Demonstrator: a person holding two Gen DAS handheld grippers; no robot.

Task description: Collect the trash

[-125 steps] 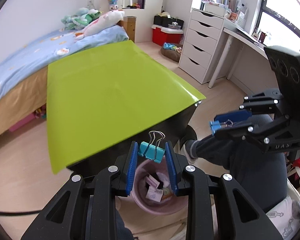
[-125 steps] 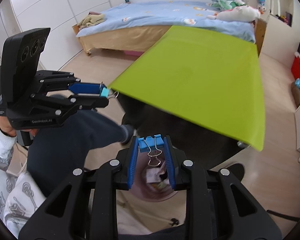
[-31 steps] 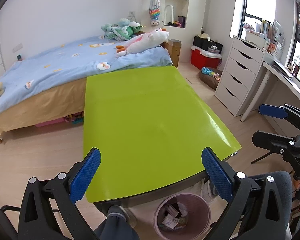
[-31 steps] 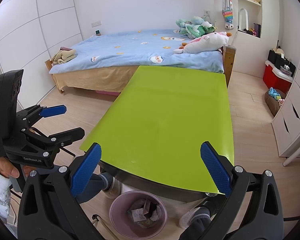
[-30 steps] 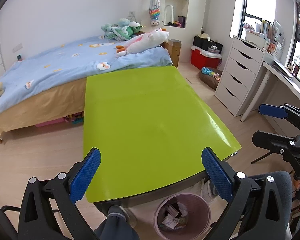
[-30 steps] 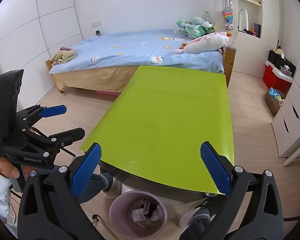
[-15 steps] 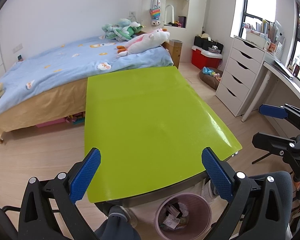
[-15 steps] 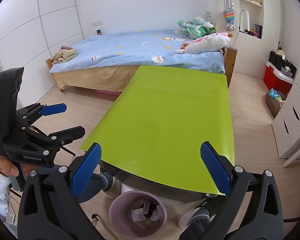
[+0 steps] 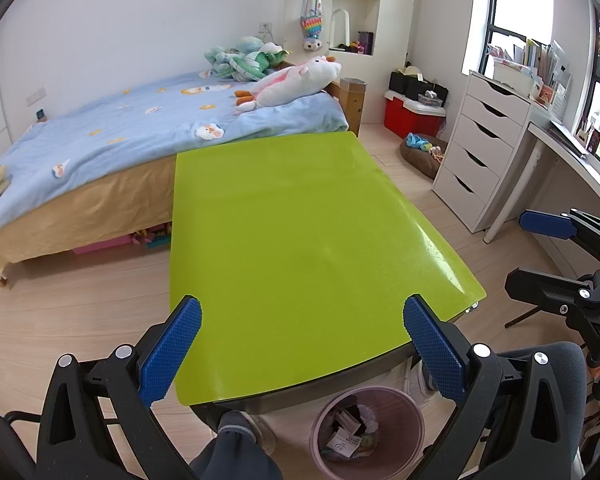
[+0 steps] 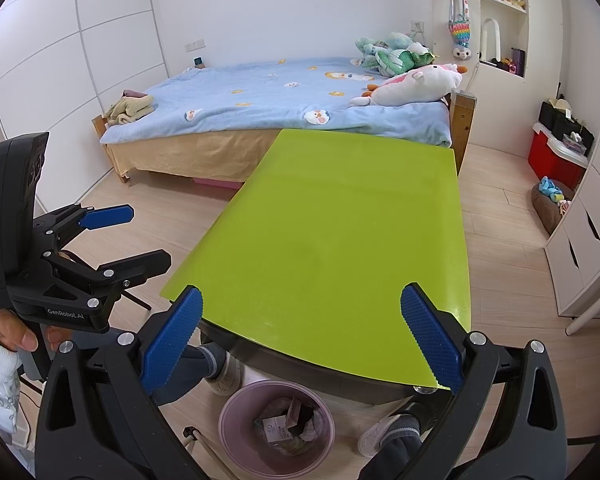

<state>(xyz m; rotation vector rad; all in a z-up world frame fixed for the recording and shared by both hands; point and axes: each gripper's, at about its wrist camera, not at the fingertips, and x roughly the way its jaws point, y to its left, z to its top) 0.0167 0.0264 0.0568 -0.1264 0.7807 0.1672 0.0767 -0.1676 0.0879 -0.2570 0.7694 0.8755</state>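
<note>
The left gripper [image 9: 302,350], fingers spread wide and empty, hangs over the near edge of the green table [image 9: 300,240], with the pink bin [image 9: 414,420] just below it.

You have two grippers, the left gripper [image 9: 302,344] and the right gripper [image 10: 300,338], one green table [image 9: 300,240], one pink trash bin [image 9: 416,420] under it, and one bed [image 9: 112,152] beyond it.

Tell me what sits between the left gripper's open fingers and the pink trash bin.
Only the near edge of the green table lies between the left gripper and the pink trash bin, per the left wrist view.
</note>
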